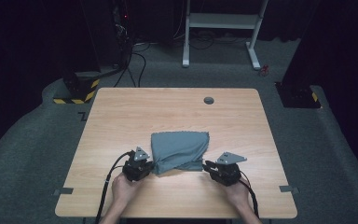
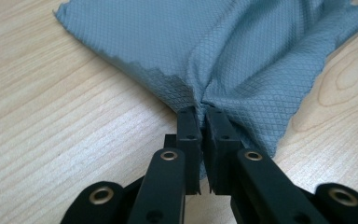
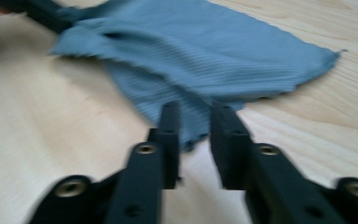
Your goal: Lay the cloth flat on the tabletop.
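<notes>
cloth [image 1: 179, 150] lay crumpled on table [image 1: 121, 116], between both tongs. left tongs [image 2: 201, 111] clamped on a bunched corner, fabric fanning away beyond the tips. right tongs [image 3: 194, 112] stood apart at the opposite near edge, fabric between the jaws, not pressed.

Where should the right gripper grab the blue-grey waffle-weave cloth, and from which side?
Probably the near right corner of the blue-grey waffle-weave cloth, approached low from the table's near edge. That corner lies flat and free just ahead of the right gripper, whose jaws stand apart, while the left gripper pinches the bunched opposite corner.
</notes>
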{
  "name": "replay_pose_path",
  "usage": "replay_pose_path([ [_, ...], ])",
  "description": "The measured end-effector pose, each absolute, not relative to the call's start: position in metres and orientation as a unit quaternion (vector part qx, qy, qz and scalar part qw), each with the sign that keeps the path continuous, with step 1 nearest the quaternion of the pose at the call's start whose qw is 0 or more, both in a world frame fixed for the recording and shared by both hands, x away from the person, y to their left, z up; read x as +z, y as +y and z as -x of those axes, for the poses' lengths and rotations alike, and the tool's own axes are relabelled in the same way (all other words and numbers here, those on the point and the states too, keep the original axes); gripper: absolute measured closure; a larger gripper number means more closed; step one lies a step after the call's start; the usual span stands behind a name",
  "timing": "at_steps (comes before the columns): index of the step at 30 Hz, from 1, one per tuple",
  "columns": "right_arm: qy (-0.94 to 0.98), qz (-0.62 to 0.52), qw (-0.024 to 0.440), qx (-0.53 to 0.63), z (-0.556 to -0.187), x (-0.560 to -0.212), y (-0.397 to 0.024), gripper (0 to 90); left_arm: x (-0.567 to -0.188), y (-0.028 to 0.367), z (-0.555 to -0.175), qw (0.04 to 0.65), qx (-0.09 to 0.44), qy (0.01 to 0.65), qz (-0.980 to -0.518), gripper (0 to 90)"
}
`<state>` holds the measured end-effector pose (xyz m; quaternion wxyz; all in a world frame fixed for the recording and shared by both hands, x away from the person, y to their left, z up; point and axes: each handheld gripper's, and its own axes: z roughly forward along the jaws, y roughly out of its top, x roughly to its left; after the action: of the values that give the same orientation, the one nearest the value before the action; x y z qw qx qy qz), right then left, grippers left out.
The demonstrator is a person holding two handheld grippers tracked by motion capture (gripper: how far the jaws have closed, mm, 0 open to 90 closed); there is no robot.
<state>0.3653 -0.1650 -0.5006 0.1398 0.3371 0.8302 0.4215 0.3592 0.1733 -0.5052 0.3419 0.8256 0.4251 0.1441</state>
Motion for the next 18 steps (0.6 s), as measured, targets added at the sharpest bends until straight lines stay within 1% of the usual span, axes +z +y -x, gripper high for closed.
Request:
replay_pose_path([
  [3, 0.832, -0.356, 0.128, 0.405, -0.384, -0.505, -0.159, 63.9, -0.504, 0.177, -0.358, 0.339, 0.147, 0.425, -0.826, 83.6],
  [4, 0.835, -0.357, 0.129, 0.398, -0.388, -0.507, -0.157, 63.4, -0.504, 0.177, -0.357, 0.341, 0.143, 0.428, -0.825, 83.6],
  [6, 0.836, -0.363, 0.115, 0.395, -0.395, -0.510, -0.155, 64.2, -0.503, 0.179, -0.355, 0.343, 0.138, 0.429, -0.825, 83.8],
  [7, 0.834, -0.365, 0.101, 0.400, -0.398, -0.513, -0.155, 67.1, -0.502, 0.181, -0.353, 0.344, 0.135, 0.429, -0.825, 84.1],
  [8, 0.834, -0.366, 0.080, 0.405, -0.400, -0.514, -0.155, 73.3, -0.501, 0.182, -0.353, 0.342, 0.138, 0.425, -0.827, 84.7],
  [9, 0.837, -0.357, 0.072, 0.408, -0.400, -0.515, -0.155, 78.6, -0.500, 0.183, -0.351, 0.345, 0.134, 0.428, -0.824, 85.0],
  [11, 0.845, -0.339, 0.070, 0.407, -0.398, -0.515, -0.153, 90.0, -0.499, 0.184, -0.349, 0.347, 0.137, 0.426, -0.825, 85.5],
  [17, 0.849, -0.310, 0.075, 0.421, -0.383, -0.506, -0.152, 90.0, -0.500, 0.184, -0.340, 0.352, 0.141, 0.425, -0.822, 81.4],
  [18, 0.850, -0.306, 0.079, 0.421, -0.379, -0.504, -0.153, 90.0, -0.502, 0.183, -0.339, 0.353, 0.139, 0.429, -0.820, 78.3],
])
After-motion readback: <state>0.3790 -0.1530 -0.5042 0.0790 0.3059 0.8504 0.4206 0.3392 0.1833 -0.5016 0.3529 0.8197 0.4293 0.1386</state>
